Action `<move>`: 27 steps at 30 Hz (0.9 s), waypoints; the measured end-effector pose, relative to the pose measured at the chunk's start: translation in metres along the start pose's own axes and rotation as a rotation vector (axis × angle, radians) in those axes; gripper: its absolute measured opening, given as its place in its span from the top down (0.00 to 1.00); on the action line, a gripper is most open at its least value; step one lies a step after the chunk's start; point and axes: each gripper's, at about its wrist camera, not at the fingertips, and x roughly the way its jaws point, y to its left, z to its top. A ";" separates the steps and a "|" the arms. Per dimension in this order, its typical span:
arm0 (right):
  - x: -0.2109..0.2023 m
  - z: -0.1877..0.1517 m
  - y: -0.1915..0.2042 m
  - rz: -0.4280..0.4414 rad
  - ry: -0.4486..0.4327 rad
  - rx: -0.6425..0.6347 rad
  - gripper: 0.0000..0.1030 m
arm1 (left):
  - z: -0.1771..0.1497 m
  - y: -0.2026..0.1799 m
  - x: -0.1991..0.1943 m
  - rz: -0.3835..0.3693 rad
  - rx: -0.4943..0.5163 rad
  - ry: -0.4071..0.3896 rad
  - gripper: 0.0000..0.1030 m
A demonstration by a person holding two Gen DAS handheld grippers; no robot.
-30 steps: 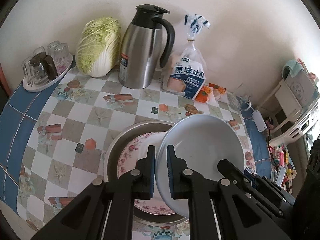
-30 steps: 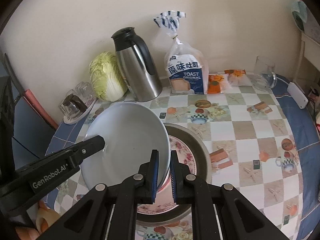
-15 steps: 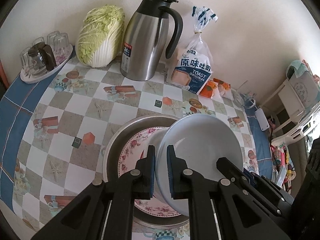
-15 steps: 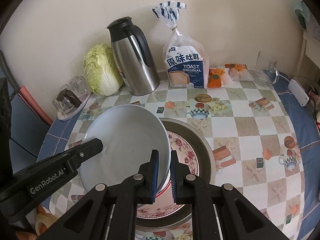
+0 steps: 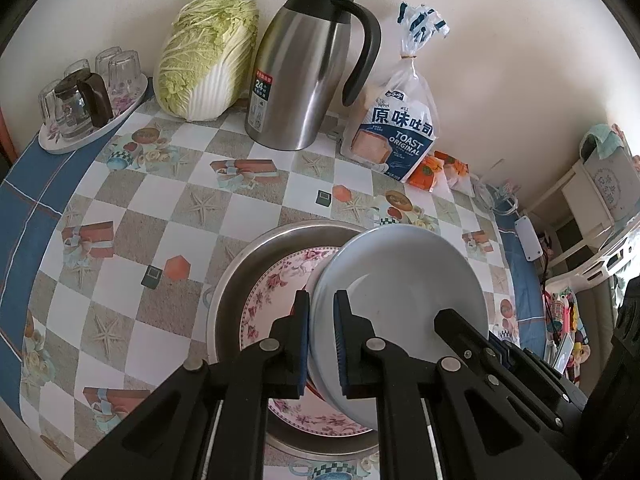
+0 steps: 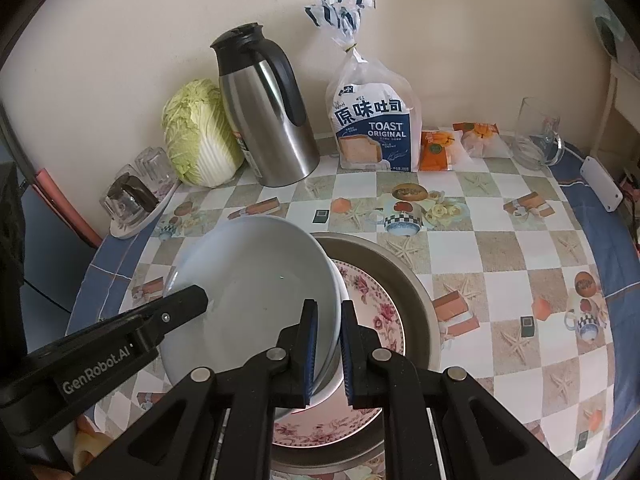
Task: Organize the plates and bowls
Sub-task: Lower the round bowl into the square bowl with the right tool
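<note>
Both grippers are clamped on the same pale blue bowl (image 5: 400, 280), one on each side of its rim. Left gripper (image 5: 322, 344): fingers (image 5: 301, 344) closed on the rim, one pad outside, one inside the bowl. Right gripper (image 6: 329, 354): same story on the opposite rim, fingers (image 6: 310, 354) pinching the wall. In the right view I can see the left gripper's arm reaching in across the bowl's far side.

Bowl is tilted, not level. I'm holding it over the floral plate (image 5: 276, 292), which lies inside the round metal basin (image 5: 240, 276). From the right wrist view the bowl hangs partly past the basin's left edge. I can't tell whether its base touches the plate or sits just above it.

Taking the basin as landmark on the checkered bench (image 5: 132, 216):
- steel thermos jug (image 5: 304, 76) stands behind it, against the wall
- napa cabbage (image 5: 204, 60) just left of the jug, touching or nearly touching it
- bag of toast bread (image 5: 396, 128) behind the basin, right of the jug
- orange snack packets (image 6: 438, 150) just right of the bread
- small tray (image 5: 94, 130) with upturned glasses far back-left
- glass jug (image 6: 538, 136) far back-right
</note>
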 end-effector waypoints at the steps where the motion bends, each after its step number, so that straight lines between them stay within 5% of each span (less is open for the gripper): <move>1: 0.000 0.000 0.000 0.001 -0.001 0.001 0.88 | 0.000 0.000 0.000 -0.001 -0.002 0.001 0.89; 18: -0.007 0.000 -0.001 -0.013 -0.017 -0.011 0.86 | 0.000 0.000 -0.009 0.001 0.011 -0.018 0.87; 20: -0.007 0.000 -0.001 -0.015 -0.017 -0.015 0.83 | 0.000 0.002 -0.011 0.013 0.009 -0.024 0.68; 22: -0.009 0.000 -0.002 -0.009 -0.021 -0.012 0.69 | 0.000 0.004 -0.015 0.035 0.005 -0.036 0.54; 24: -0.010 0.000 -0.003 -0.018 -0.027 -0.014 0.52 | 0.000 0.008 -0.017 0.053 -0.004 -0.046 0.52; 27: -0.012 0.000 -0.004 -0.016 -0.031 -0.014 0.46 | 0.000 0.015 -0.020 0.086 -0.014 -0.056 0.36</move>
